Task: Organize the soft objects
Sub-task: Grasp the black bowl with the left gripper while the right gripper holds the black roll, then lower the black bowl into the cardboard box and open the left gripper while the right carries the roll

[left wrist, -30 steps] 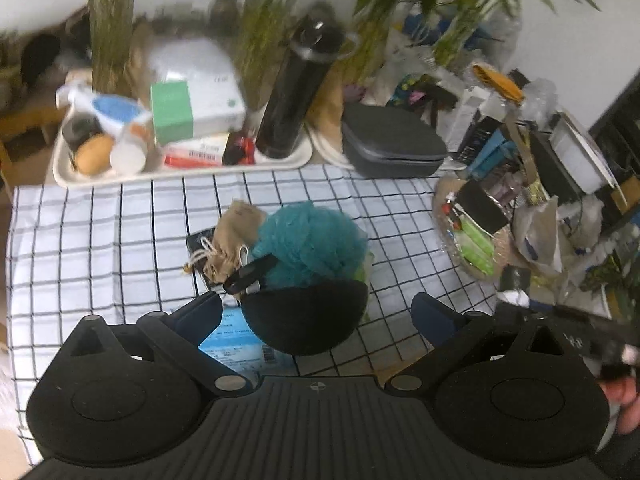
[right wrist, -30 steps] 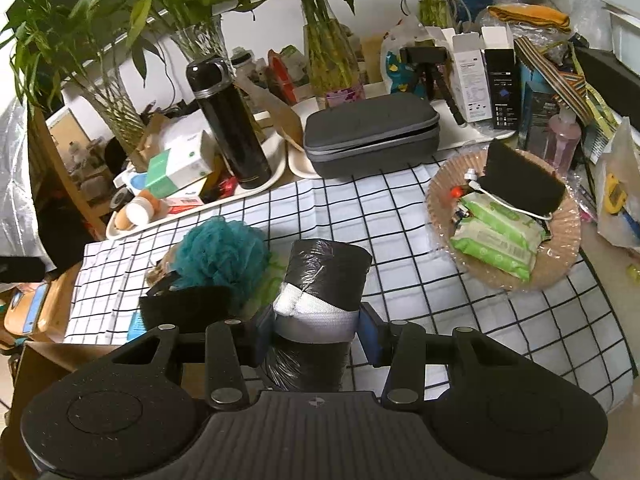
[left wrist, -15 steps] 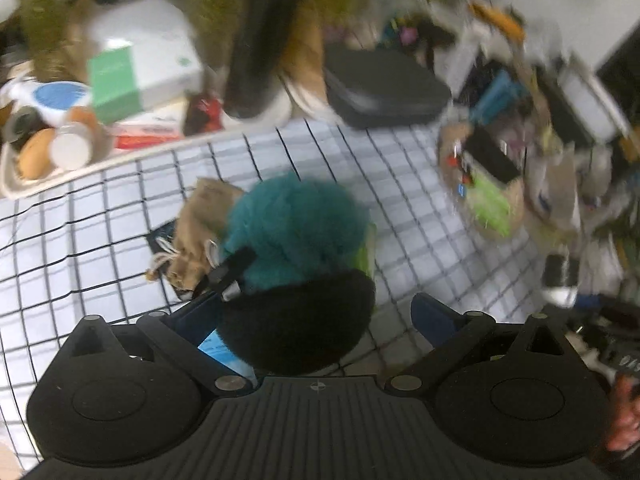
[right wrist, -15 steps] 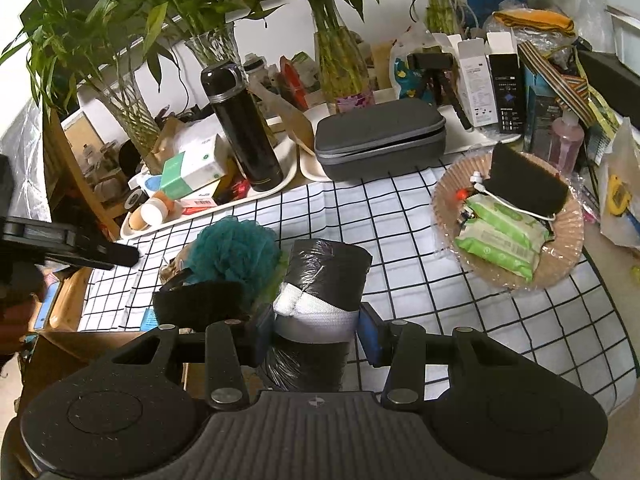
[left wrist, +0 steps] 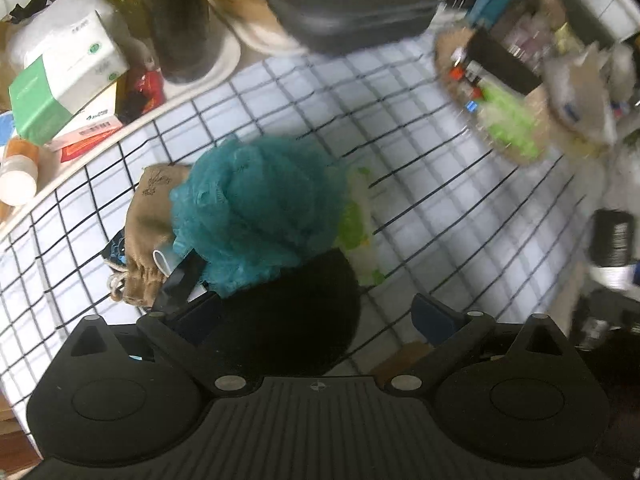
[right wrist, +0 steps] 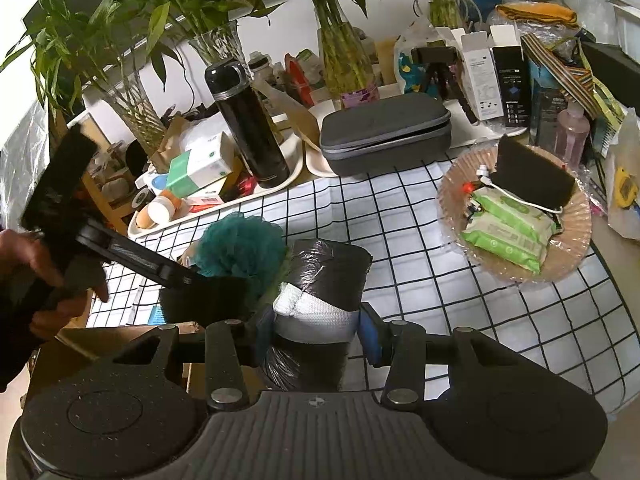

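A white wall (right wrist: 280, 8) stands far ahead of the claw. Just under the claw lies a table (right wrist: 420, 232) with a white checked cloth. Soft light fills the room.

One teal bath pouf (right wrist: 240, 246), two green wipe packs (right wrist: 506, 226), one black flask (right wrist: 248, 124), three glass vases (right wrist: 136, 108).

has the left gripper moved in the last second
Yes. In the right wrist view the left gripper has come in from the left edge, reaching the teal bath pouf.
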Action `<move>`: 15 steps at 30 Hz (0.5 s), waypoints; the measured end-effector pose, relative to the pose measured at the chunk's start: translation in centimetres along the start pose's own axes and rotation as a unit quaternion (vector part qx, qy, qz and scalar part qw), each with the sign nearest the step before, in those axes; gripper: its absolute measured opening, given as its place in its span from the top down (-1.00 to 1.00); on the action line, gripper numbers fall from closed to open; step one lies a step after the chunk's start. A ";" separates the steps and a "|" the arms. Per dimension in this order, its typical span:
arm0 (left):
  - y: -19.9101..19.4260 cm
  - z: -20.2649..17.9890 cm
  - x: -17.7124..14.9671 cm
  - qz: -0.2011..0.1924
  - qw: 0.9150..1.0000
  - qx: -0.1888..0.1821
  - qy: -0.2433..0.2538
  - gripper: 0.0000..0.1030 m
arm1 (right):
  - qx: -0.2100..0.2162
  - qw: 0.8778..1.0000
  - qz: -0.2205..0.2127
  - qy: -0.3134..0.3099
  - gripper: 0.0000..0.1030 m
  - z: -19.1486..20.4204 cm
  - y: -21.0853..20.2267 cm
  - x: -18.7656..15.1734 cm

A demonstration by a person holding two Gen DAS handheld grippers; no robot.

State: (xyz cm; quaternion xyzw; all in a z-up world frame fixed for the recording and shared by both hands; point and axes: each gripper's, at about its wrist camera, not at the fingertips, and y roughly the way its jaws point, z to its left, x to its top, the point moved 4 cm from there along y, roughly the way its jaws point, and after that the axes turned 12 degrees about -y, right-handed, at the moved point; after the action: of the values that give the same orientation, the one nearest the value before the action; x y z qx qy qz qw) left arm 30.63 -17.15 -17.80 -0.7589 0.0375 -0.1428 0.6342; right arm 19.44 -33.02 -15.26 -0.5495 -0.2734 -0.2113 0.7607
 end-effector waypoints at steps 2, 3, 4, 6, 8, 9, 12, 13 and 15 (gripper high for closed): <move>1.4 0.0 0.1 0.026 0.999 0.036 0.008 -1.00 | 0.000 1.000 -0.001 0.000 0.07 0.0 0.0 0.0; 1.7 0.1 0.0 0.031 0.998 0.044 0.009 -0.99 | 0.001 1.000 -0.002 0.001 0.07 0.0 0.0 0.0; 2.1 0.2 -0.2 0.040 0.998 0.057 0.013 -0.98 | 0.001 1.000 -0.002 0.002 0.07 0.0 0.0 -0.1; 2.4 0.1 -0.3 0.044 0.996 0.070 0.020 -0.48 | 0.003 1.000 -0.002 0.005 0.07 -0.1 -0.1 -0.1; 2.4 0.2 -0.5 0.046 0.996 0.076 0.027 -0.31 | 0.004 1.000 -0.003 0.006 0.07 -0.2 -0.1 -0.1; 2.2 0.1 -0.7 0.041 0.996 0.078 0.032 -0.22 | 0.004 1.000 -0.003 0.006 0.07 -0.2 -0.2 -0.1; 1.2 0.0 -0.9 0.020 0.996 0.082 0.043 -0.13 | 0.006 1.000 -0.004 0.005 0.07 -0.1 -0.3 -0.1; 0.4 0.1 -1.0 0.007 0.996 0.083 0.043 -0.11 | 0.006 1.000 -0.005 0.004 0.07 -0.1 -0.4 -0.1; -0.6 0.2 -1.0 -0.009 0.996 0.079 0.040 -0.09 | 0.006 1.000 -0.006 0.002 0.07 0.0 -0.5 0.0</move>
State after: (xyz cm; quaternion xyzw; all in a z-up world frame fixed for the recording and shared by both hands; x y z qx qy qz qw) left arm 29.65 -16.66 -17.46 -0.7005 0.0448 -0.1808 0.6889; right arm 19.11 -33.20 -14.87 -0.5429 -0.2759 -0.2154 0.7633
